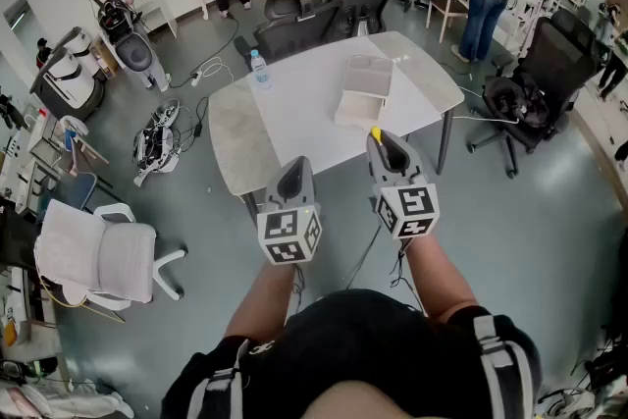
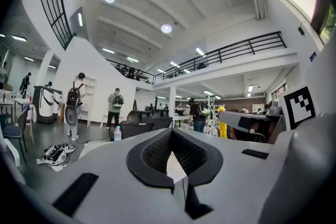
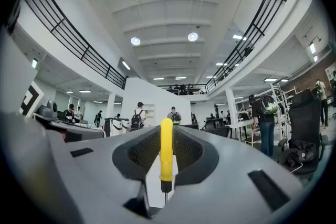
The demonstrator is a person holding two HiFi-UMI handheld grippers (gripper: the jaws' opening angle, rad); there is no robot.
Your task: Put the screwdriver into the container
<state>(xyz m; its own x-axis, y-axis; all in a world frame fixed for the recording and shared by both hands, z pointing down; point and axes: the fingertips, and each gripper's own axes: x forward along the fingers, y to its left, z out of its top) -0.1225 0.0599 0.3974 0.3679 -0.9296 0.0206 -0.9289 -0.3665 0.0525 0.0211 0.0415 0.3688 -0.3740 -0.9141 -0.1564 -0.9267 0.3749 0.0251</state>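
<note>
water bottle: clear plastic water bottle (image 1: 259, 69), standing on the white tabletop (image 1: 294, 113), far-left of the container.
left gripper: grey left gripper (image 1: 296, 164) (image 2: 173, 143), near-left of the container and well apart from it, at the tabletop's near edge. Fingers a narrow gap apart, nothing between.
container: pale beige open rectangular container (image 1: 363, 91), on the tabletop.
right gripper: grey right gripper (image 1: 383, 138) (image 3: 167, 131), just off the container's near side. Fingers clamped on the screwdriver.
screwdriver: yellow-handled screwdriver (image 1: 375, 131) (image 3: 166, 149), handle end past the fingertips, toward the container, metal shank back toward the gripper body. Outside the container.
</note>
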